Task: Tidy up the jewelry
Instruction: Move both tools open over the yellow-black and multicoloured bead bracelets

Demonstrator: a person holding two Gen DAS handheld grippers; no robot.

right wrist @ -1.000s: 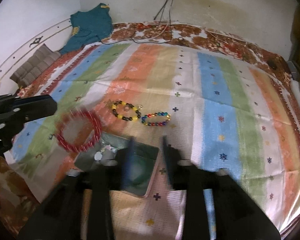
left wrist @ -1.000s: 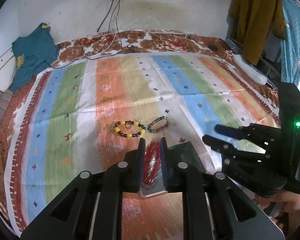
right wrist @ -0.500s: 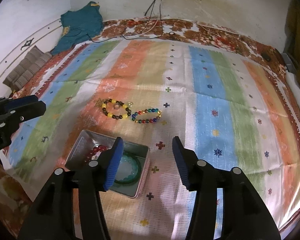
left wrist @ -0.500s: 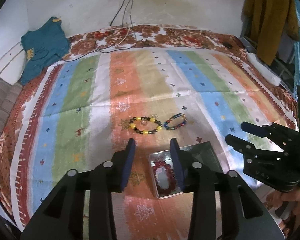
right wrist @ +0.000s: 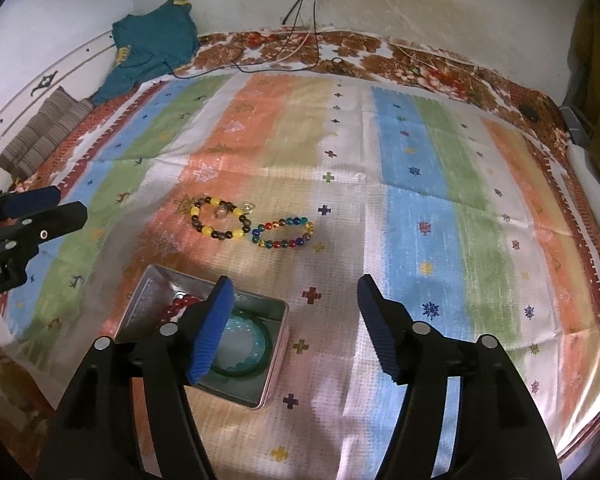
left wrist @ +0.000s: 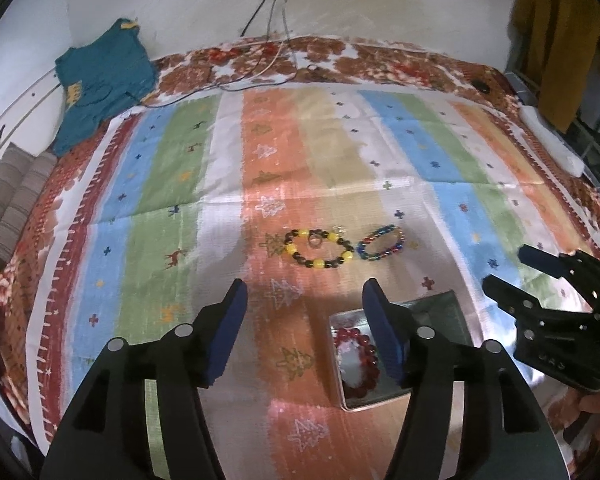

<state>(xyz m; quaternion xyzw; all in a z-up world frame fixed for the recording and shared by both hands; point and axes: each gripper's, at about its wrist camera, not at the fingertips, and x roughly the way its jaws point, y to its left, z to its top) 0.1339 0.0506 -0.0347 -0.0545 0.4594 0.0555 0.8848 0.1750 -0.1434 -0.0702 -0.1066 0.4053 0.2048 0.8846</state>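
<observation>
A metal tin (left wrist: 384, 402) (right wrist: 148, 280) lies on the striped cloth. Inside it are a red bead bracelet (left wrist: 354, 362) (right wrist: 178, 304) and a green bangle (right wrist: 256, 348). Beyond the tin, side by side on the cloth, lie a yellow-and-black bead bracelet (left wrist: 318, 249) (right wrist: 218, 218) and a multicoloured bead bracelet (left wrist: 380, 243) (right wrist: 284, 233). My left gripper (left wrist: 303, 296) hovers just left of the tin, its jaws opening with nothing between them. My right gripper (right wrist: 294, 294) hangs over the tin's right edge, jaws opening and empty too.
The striped cloth (left wrist: 180, 200) covers a bed with a floral border. A teal garment (left wrist: 100, 80) and folded grey fabric (left wrist: 8, 200) lie at the far left. Cables (left wrist: 276, 20) hang down the back wall. A yellow garment (left wrist: 560, 40) hangs at the right.
The left gripper, shut on the red bracelet a second ago, has opened and dropped it into the tin, then shifted left. The right gripper has opened wider.
</observation>
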